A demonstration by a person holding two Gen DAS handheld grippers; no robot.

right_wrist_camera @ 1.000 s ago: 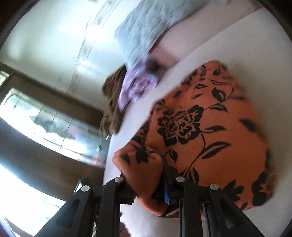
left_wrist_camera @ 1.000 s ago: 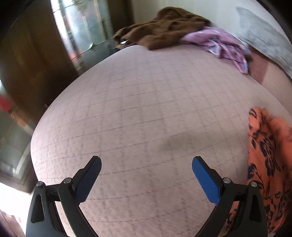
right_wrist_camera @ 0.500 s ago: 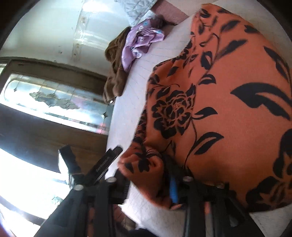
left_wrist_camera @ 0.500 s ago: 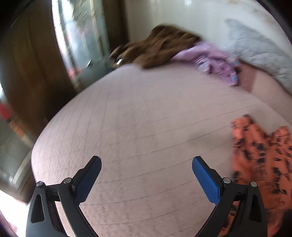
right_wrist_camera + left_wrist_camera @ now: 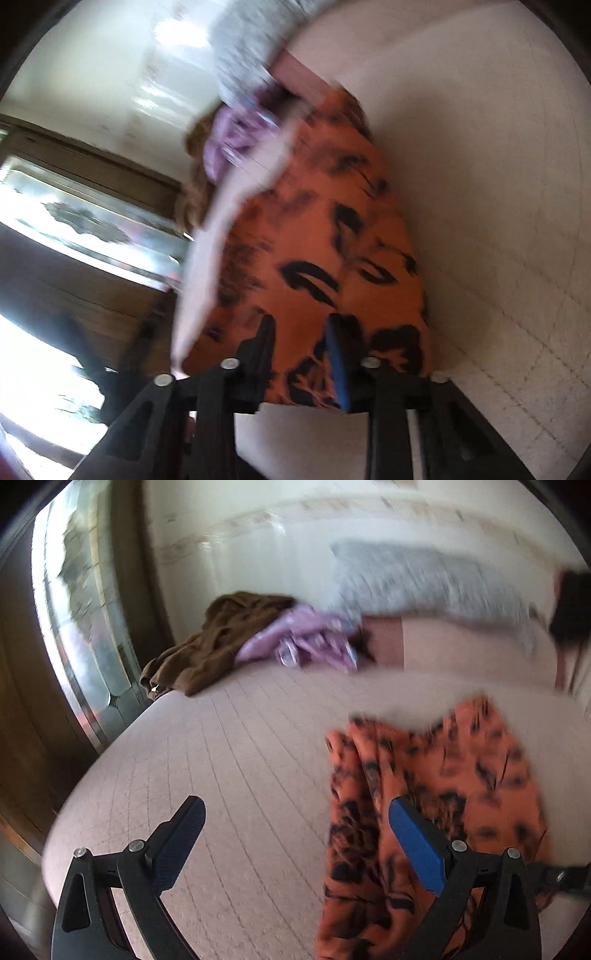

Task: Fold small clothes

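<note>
1. The orange garment [image 5: 436, 797], printed with black flowers, lies spread on the pinkish quilted bed [image 5: 236, 760], toward the right side of the left wrist view and filling the middle of the right wrist view
2. The left gripper [image 5: 297, 834] hangs over the bed with its fingers spread wide and nothing between them; its blue-padded right finger [image 5: 415, 849] overlaps the left edge of the garment in the picture, but whether it touches the cloth I cannot tell
3. The right gripper [image 5: 301, 347] sits at the near edge of the garment, its fingers standing close together with a narrow gap; they have just been closing, with orange cloth showing in the gap between them
4. The right wrist view is heavily blurred, so whether the pads actually press on the cloth cannot be told
5. A pale strip of fabric [image 5: 236, 206], smeared by blur, runs along the left edge of the garment in the right wrist view
6. At the far end of the bed a brown garment [image 5: 221, 642] lies crumpled, with a lilac garment [image 5: 306, 642] touching its right side
7. Behind them a grey quilted pillow [image 5: 424, 583] leans near the cream wall [image 5: 258, 524]
8. A glazed door or window [image 5: 77, 627] stands to the left of the bed
</note>
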